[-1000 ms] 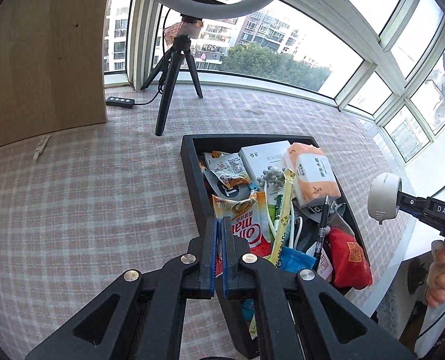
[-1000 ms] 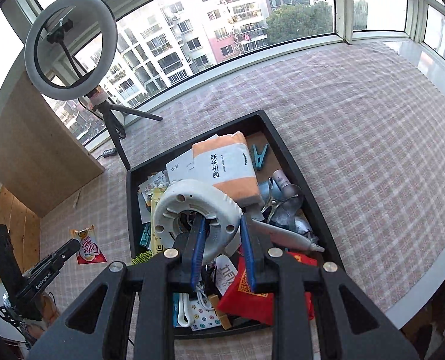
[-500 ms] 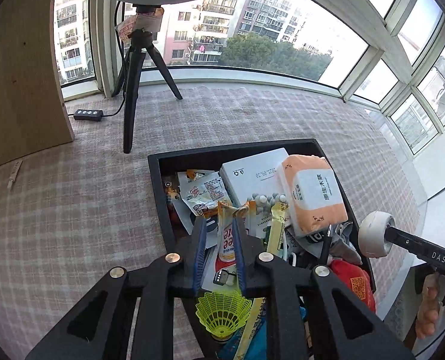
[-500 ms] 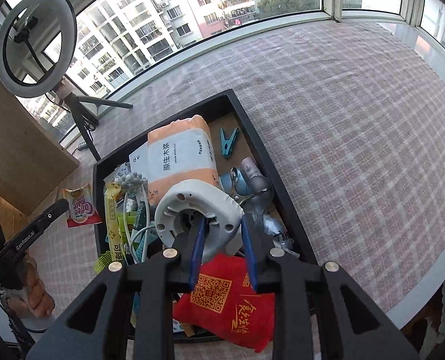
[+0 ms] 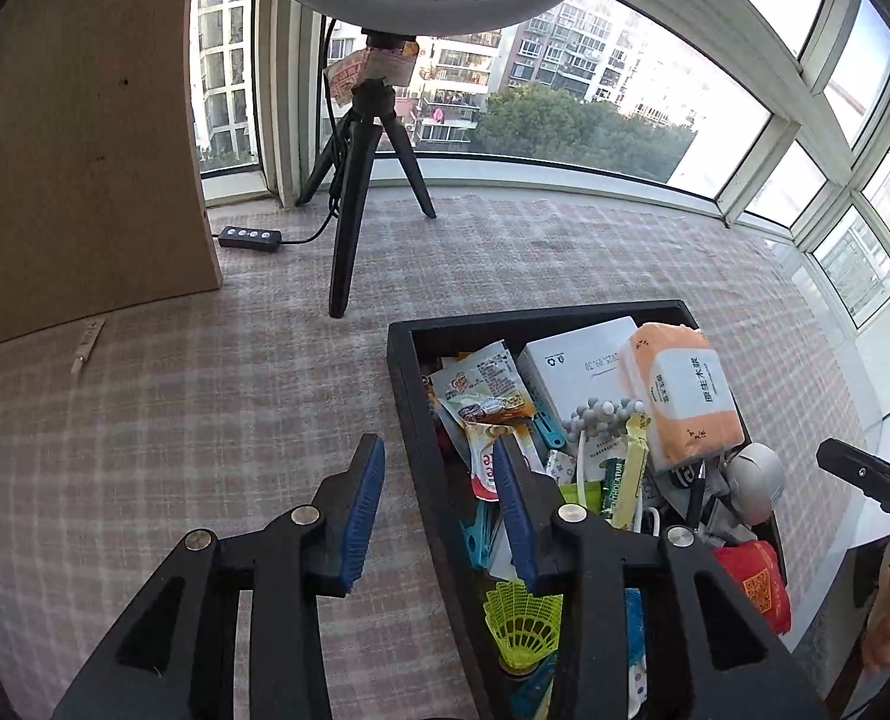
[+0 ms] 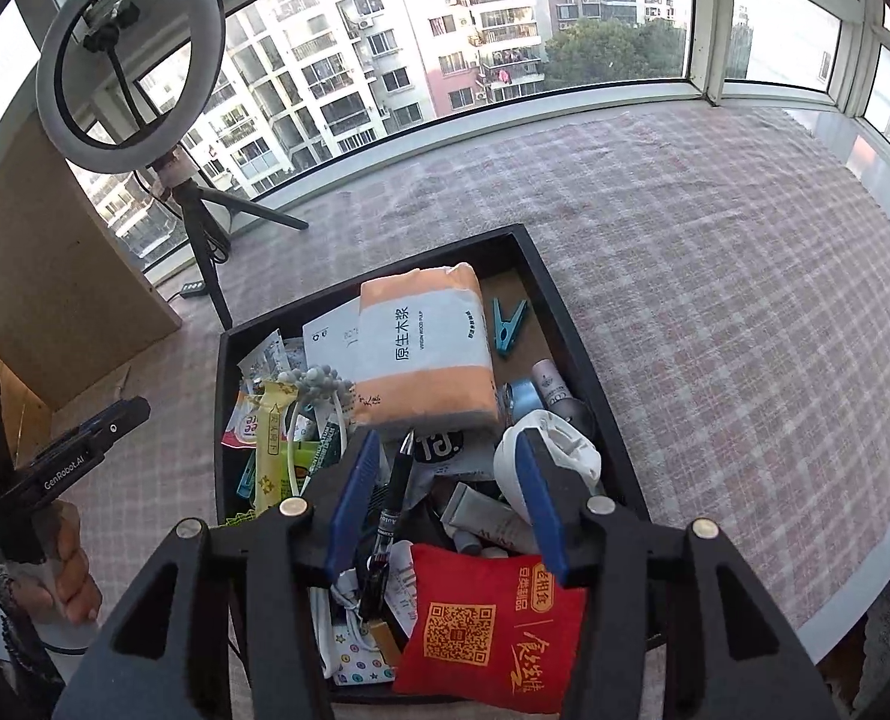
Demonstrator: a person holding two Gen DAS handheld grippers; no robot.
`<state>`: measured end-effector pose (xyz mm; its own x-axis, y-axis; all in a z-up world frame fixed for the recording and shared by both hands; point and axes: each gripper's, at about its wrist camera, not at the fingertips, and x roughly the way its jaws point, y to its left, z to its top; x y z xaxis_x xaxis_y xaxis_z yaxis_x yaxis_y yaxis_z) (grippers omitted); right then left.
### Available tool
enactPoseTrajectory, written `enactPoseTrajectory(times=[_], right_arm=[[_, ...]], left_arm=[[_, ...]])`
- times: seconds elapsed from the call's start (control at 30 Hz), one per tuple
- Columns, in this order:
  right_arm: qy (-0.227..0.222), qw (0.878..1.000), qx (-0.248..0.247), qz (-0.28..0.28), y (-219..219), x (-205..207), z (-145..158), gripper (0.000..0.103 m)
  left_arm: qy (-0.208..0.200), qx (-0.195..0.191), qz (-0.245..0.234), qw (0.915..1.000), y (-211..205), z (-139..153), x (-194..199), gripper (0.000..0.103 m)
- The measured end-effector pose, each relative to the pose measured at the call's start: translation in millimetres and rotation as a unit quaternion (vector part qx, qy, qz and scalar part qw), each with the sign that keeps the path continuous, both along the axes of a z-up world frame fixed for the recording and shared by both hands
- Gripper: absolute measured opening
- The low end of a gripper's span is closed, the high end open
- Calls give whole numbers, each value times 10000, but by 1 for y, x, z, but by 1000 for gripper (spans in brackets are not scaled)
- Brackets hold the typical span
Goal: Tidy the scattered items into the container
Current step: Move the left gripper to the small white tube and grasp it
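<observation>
- Both claws opening: left gripper (image 5: 436,495) has dropped its sachet (image 5: 493,462), right gripper (image 6: 445,495) its white round piece (image 6: 556,450) (nothing pinched).
- Both lie in the tray (image 5: 412,396); table (image 5: 175,420) nearly bare, task almost done.
</observation>
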<state>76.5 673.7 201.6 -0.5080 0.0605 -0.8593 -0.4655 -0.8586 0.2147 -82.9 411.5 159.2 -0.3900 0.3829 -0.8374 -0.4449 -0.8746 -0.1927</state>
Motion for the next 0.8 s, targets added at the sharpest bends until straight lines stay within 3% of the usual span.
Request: enactPoseTrajectory(times=[0.33, 0.8], right_arm=[[37, 9989, 175, 434, -62, -11, -3, 49], [62, 9941, 545, 941, -142, -41, -10, 54]], left_arm=[[-36, -386, 613, 9974, -83, -17, -29, 36], [-111, -947, 1177, 9885, -179, -54, -123, 38]])
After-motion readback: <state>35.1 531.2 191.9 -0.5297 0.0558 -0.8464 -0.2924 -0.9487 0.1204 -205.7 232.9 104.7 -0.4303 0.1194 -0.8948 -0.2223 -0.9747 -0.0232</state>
